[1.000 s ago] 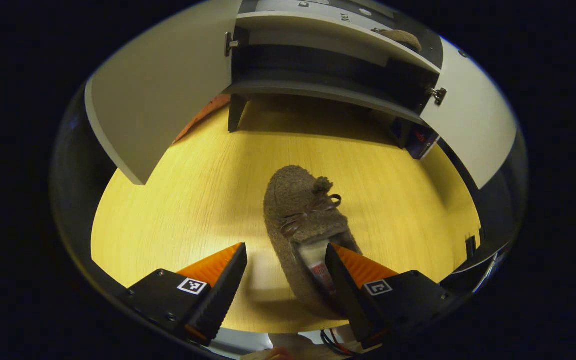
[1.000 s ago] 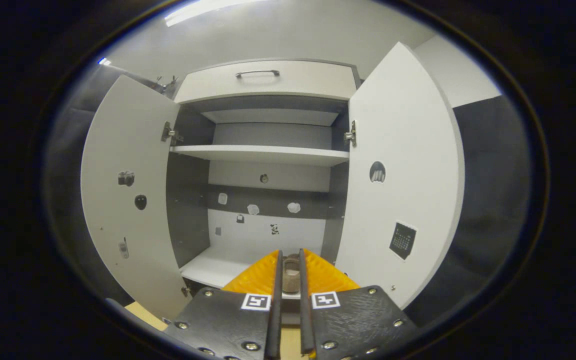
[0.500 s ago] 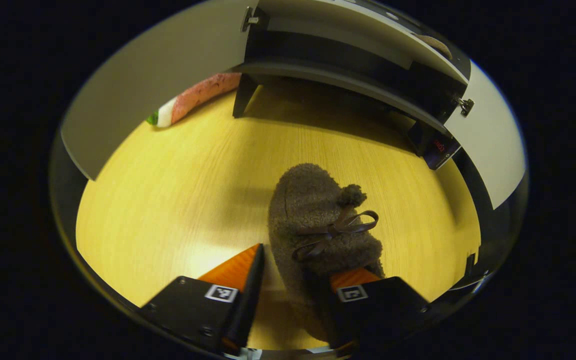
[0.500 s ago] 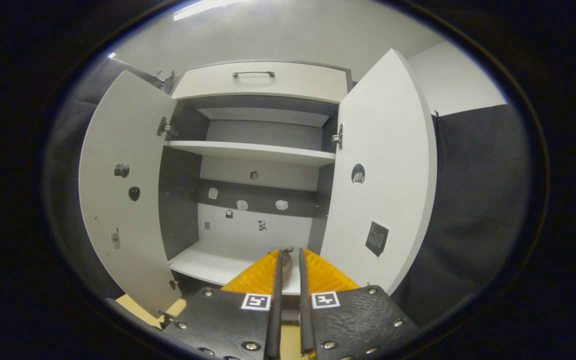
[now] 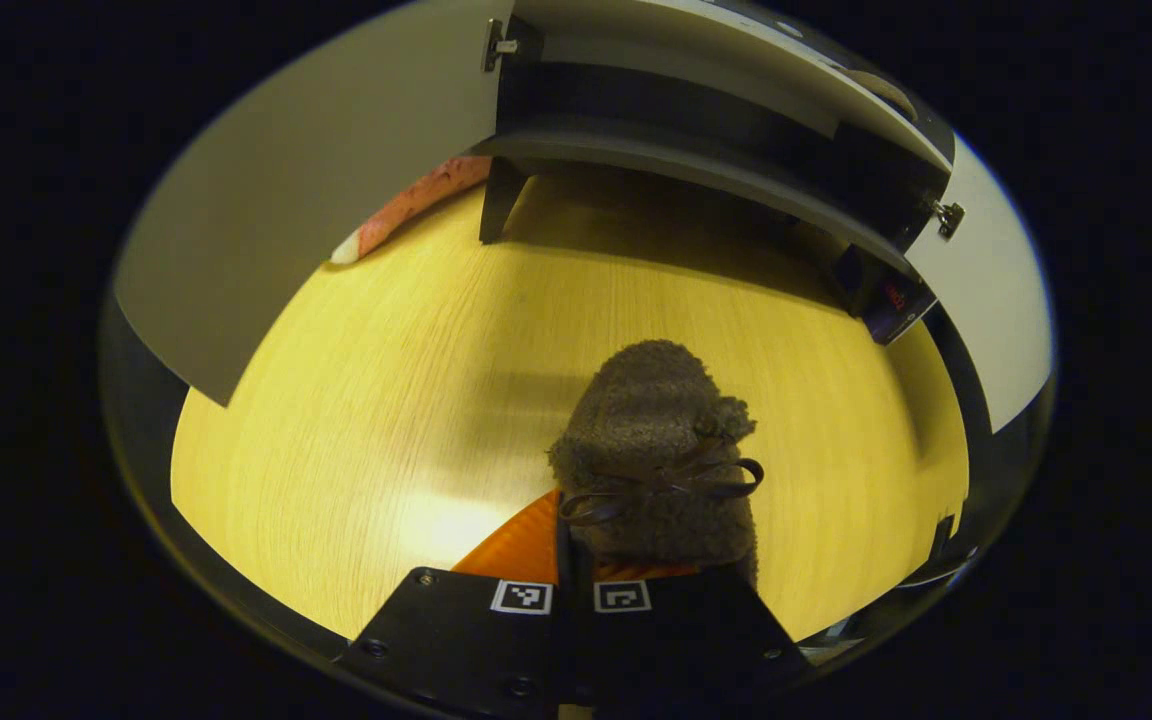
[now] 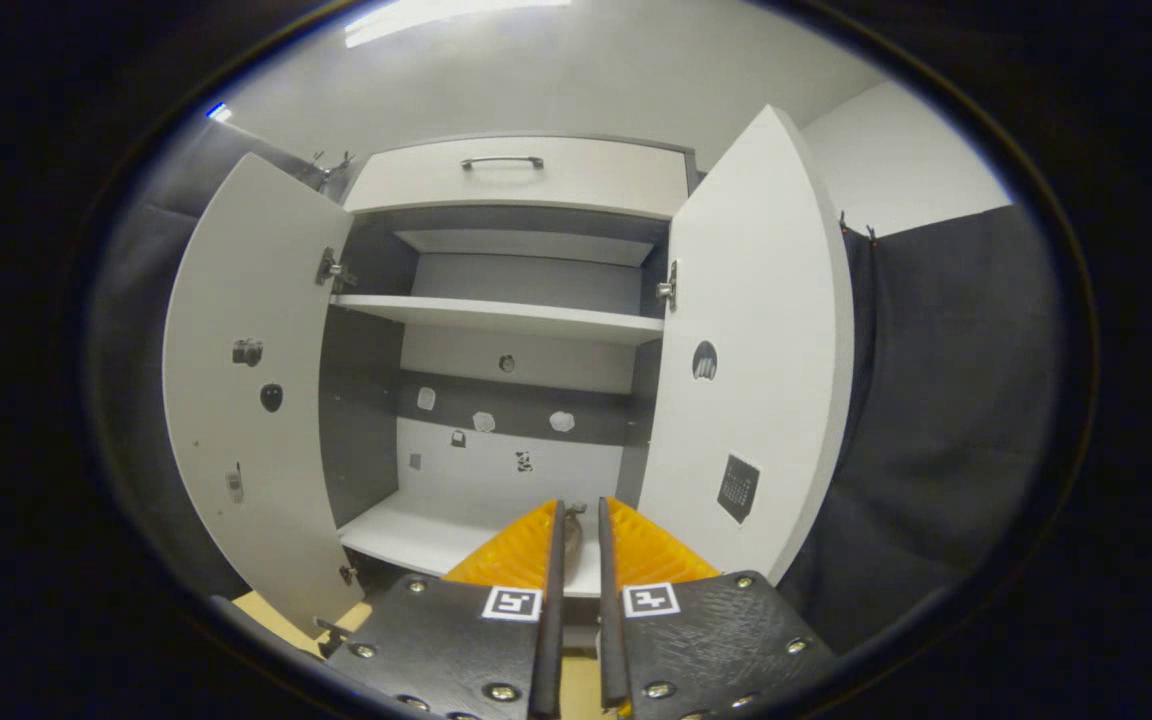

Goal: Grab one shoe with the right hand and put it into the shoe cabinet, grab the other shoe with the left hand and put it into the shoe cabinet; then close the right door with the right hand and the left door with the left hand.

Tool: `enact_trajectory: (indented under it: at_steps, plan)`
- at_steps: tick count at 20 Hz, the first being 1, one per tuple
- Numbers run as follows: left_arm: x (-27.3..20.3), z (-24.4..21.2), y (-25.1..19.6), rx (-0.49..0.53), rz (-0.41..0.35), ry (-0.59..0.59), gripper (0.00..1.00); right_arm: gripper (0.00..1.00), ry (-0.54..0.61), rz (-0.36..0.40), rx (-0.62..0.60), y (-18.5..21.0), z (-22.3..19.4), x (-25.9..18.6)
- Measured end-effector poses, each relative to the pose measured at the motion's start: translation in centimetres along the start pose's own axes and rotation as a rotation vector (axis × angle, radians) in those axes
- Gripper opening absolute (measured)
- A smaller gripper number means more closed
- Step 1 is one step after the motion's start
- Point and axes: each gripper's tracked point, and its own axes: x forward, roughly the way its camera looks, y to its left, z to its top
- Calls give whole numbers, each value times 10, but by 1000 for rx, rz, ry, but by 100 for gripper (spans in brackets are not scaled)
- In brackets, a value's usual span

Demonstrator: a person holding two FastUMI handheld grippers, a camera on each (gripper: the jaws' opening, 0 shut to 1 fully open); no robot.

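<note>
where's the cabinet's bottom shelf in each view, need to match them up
Left gripper view: the bottom shelf is the dark band across the top, seen from below its front edge, above the wooden floor.
Right gripper view: it is the white board low in the centre, just left of the orange fingers.
Shared landmark: the open left door.

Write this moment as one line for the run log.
left gripper: shut on brown shoe | right gripper: nearly closed, empty | second shoe: bottom shelf | doors: both open
</note>
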Motion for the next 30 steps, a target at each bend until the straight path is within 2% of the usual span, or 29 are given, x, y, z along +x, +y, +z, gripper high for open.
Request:
enact_trajectory:
  at_steps: [4, 9, 18, 23, 30]
  plan:
    - [-37, 61, -18, 44, 3, -105, 1, 15, -18, 6, 8, -4, 3, -3]
    - [-94, 154, -33, 33, 21, -263, 1, 15, -37, 3, 14, -15, 6, -10]
    - [-162, 330, -88, 52, -62, -531, 1, 16, -23, 4, 46, -28, -8, -30]
    - [-148, 414, -102, 64, -43, -587, 1, 16, -30, -7, 68, -36, -12, -45]
    - [-98, 480, -108, 71, 27, -565, 1, 16, -8, -51, 67, -53, -28, -70]
